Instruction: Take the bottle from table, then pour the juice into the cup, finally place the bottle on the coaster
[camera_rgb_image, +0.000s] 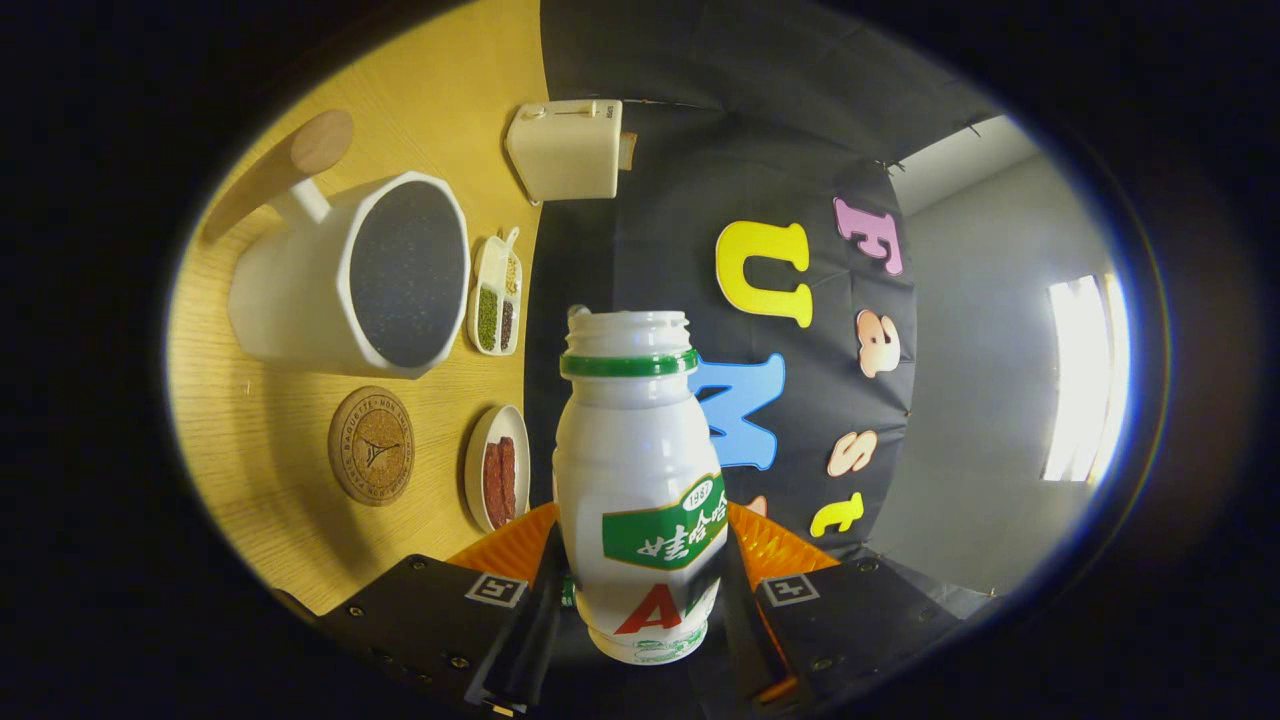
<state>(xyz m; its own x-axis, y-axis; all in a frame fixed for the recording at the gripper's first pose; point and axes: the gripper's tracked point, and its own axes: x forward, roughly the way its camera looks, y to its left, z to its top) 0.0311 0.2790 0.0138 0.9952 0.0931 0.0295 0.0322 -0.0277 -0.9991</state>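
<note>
A white plastic bottle (638, 470) with a green neck ring and an uncapped mouth sits between my two fingers, and my gripper (640, 580) is shut on it around its lower body. The view is rolled sideways, so the wooden table (260, 450) stands up along one side. On it, beyond the fingers, a big white cup (350, 275) with a dark inside and a wood-tipped handle has its opening facing me. A round cork coaster (371, 445) lies on the table between the cup and my fingers.
A small white dish with red strips (497, 468) lies beside the coaster. A white divided tray of grains (496, 296) sits next to the cup. A cream toaster (566, 150) stands at the table's far edge against the black cloth wall.
</note>
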